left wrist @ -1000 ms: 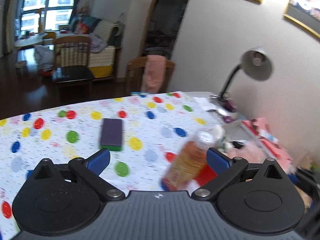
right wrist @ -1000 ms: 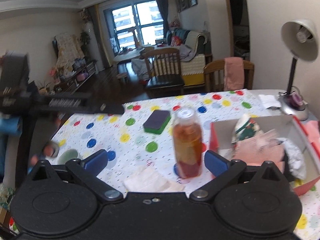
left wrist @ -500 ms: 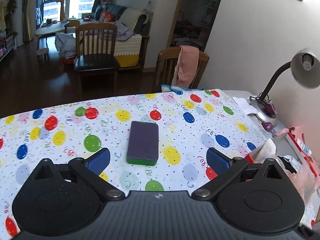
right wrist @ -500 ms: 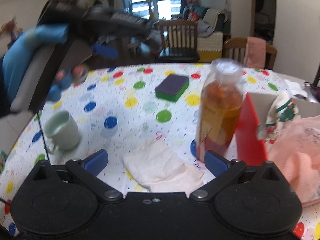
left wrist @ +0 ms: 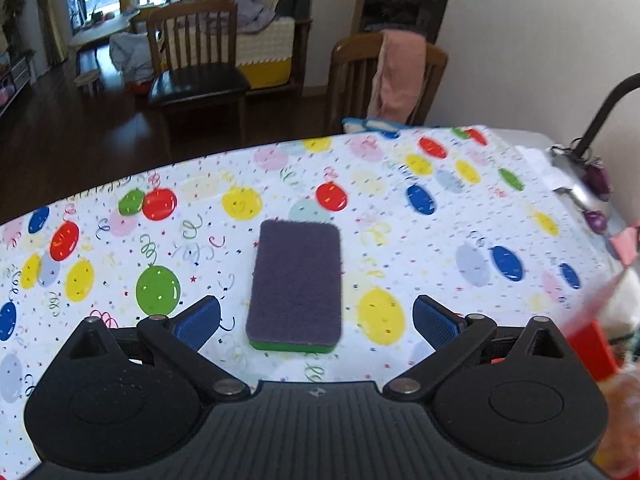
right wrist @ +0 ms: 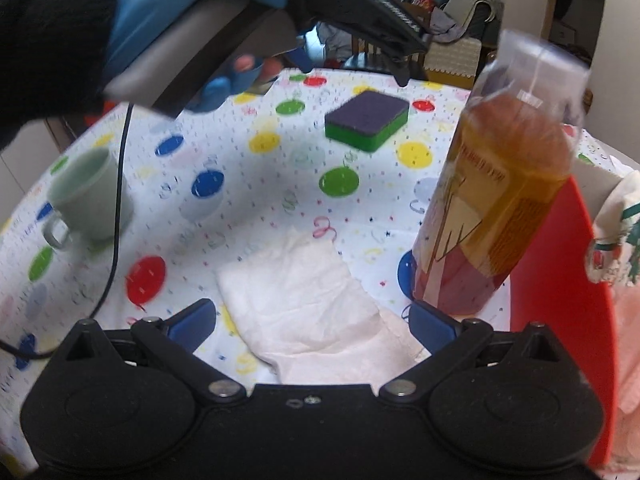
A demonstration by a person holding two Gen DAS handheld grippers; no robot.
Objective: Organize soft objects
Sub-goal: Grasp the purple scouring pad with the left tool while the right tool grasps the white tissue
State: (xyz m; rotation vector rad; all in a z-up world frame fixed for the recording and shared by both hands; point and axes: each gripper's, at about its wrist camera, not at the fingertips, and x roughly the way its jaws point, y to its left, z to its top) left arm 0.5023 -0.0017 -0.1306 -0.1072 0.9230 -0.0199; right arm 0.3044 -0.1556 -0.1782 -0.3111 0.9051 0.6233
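A purple-topped green sponge [left wrist: 296, 284] lies flat on the balloon-print tablecloth; it also shows in the right wrist view [right wrist: 367, 121]. My left gripper [left wrist: 316, 322] is open and hovers just above its near end, the blue pads [left wrist: 198, 322] apart on either side of it. A white folded cloth [right wrist: 316, 308] lies on the table between the pads of my open right gripper [right wrist: 312, 326]. A red box [right wrist: 560, 280] at the right holds a pink cloth [right wrist: 628, 340] and a printed cloth [right wrist: 616, 232].
A bottle of amber liquid [right wrist: 500, 200] stands beside the red box, close to my right pad. A pale green mug [right wrist: 90, 200] sits at the left. A desk lamp base [left wrist: 580, 176] stands at the table's far right. Chairs [left wrist: 196, 60] stand beyond the table's far edge.
My left gripper has swung left from the bottle and closed in over the sponge. My right gripper has moved forward and down onto the white cloth.
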